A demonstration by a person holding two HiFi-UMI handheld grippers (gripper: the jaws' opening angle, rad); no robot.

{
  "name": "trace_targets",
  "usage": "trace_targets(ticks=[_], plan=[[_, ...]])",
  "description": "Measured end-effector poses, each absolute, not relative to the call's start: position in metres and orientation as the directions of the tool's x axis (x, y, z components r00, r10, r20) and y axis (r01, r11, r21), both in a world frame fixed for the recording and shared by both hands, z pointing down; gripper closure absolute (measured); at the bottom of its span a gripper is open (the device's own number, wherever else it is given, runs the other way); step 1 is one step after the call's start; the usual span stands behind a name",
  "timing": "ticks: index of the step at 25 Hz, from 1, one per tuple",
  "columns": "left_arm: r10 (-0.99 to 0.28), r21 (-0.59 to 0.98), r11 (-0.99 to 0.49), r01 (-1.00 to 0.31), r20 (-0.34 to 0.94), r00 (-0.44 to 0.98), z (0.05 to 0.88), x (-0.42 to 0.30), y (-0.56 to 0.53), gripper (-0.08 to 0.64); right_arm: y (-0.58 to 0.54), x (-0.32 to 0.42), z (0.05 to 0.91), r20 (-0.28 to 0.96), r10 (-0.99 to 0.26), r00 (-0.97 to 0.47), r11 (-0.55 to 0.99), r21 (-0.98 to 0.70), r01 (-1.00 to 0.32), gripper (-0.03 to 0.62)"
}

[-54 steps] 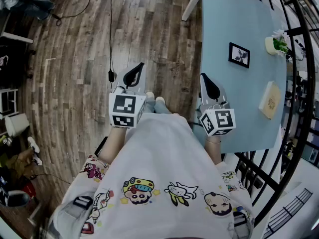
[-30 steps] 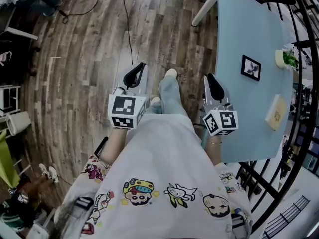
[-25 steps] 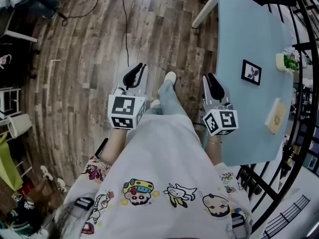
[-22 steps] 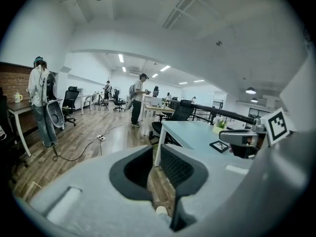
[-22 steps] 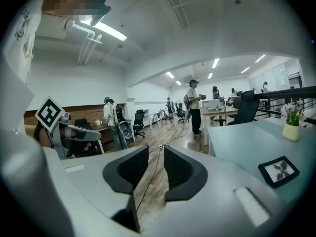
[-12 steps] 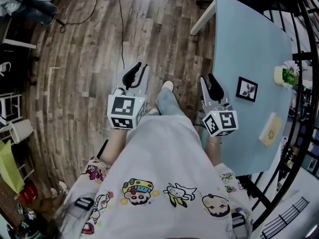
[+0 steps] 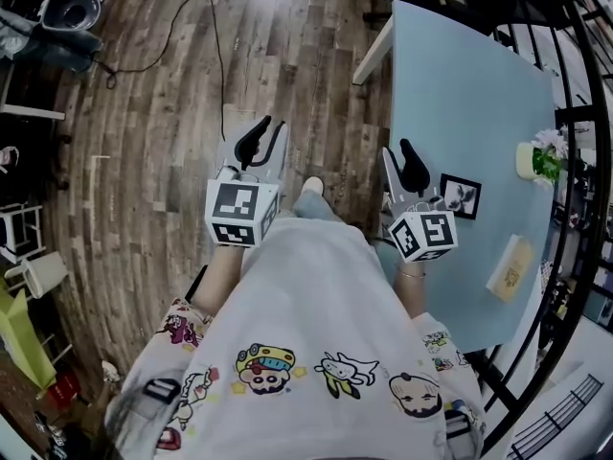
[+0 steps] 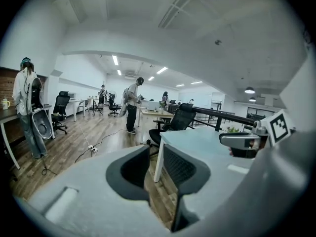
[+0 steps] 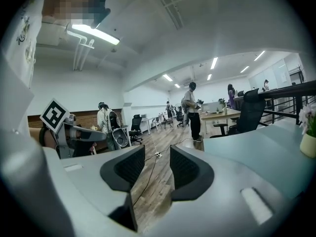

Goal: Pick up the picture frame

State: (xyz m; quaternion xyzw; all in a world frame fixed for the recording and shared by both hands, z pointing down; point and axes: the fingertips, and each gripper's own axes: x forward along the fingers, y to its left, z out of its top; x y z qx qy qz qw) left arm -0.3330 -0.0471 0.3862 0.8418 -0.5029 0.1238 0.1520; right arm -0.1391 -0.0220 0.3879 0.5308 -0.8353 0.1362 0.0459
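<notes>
A small black picture frame (image 7: 460, 196) lies flat on the light blue table (image 7: 450, 84), just right of my right gripper (image 7: 406, 161). That gripper hangs over the table's left edge. Its jaws have just been opening and stand apart with nothing between them (image 9: 157, 167). My left gripper (image 7: 260, 140) is out over the wooden floor, well left of the table. It is open and empty too (image 8: 155, 164). Neither gripper view shows the frame. The table's top (image 8: 207, 139) reaches into the left gripper view at the right.
A white pot with a plant (image 7: 536, 159) stands at the table's far right edge, and a pale book (image 7: 508, 266) lies nearer me. Black railings (image 7: 575, 84) run behind the table. A cable (image 7: 215, 56) trails over the floor. People and office chairs (image 8: 180, 122) stand further off.
In the head view the table and picture frame have drifted left and closer, so the frame now lies right beside my right gripper. Both grippers keep the same pose before me.
</notes>
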Motion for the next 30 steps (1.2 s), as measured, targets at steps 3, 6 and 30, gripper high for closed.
trace_targets(ticks=[3, 6, 30], plan=[[-0.804, 0.125, -0.463, -0.878, 0.359, 0.474, 0.385, -0.320, -0.062, 0.477, -0.034, -0.127, 0.386, 0.208, -0.885, -0.417, 0.384, -0.182, -0.905, 0.430], [-0.788, 0.121, -0.489, -0.864, 0.363, 0.497, 0.385, -0.306, -0.074, 0.474, -0.042, -0.115, 0.384, 0.195, -0.898, -0.395, 0.359, -0.192, -0.913, 0.426], [-0.164, 0.138, -0.963, -0.233, 0.385, 0.908, 0.379, -0.007, -0.173, 0.463, -0.024, 0.098, 0.369, 0.179, -0.915, 0.362, -0.399, -0.275, -0.875, 0.391]])
